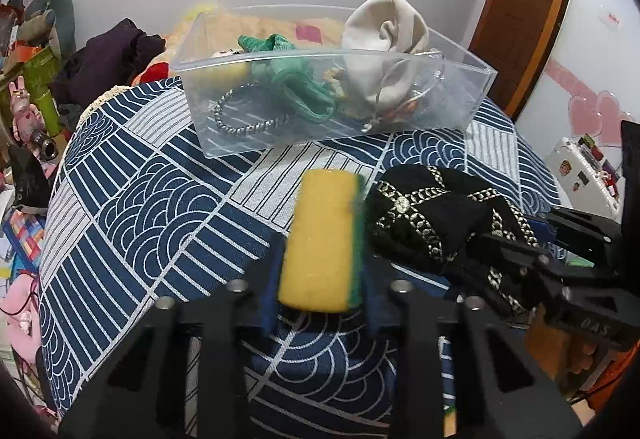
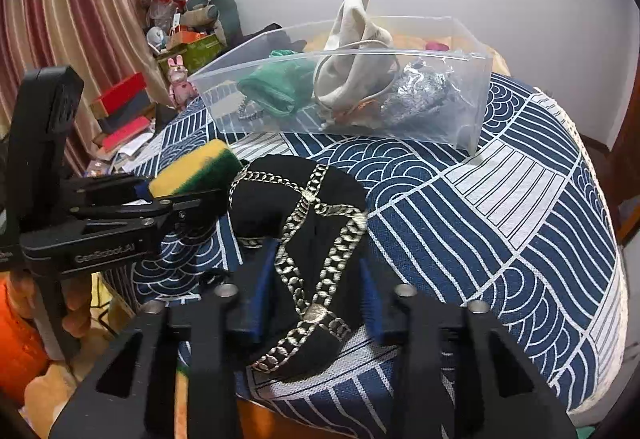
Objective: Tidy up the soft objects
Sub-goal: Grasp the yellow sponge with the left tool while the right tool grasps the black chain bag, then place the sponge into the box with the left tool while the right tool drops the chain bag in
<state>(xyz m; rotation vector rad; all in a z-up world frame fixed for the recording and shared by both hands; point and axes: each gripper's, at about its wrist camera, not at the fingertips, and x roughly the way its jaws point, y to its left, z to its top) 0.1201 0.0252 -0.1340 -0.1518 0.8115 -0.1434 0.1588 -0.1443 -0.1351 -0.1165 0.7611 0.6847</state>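
The left claw (image 1: 322, 291) is clamped on the yellow-green sponge (image 1: 324, 239), whose long axis runs straight toward twelve o'clock. Just beside it, the right claw (image 2: 316, 303) appears to pinch the black chain-trimmed pouch (image 2: 304, 223) on the desk (image 2: 500, 219). The clear bin (image 1: 452, 107), already holding soft things, lies beyond at about twelve o'clock from both.

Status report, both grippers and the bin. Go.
Left gripper shut on yellow-green sponge. Right gripper shut on black chain-print cloth. Clear bin ahead on the table, already holds soft items. Path to it unobstructed.
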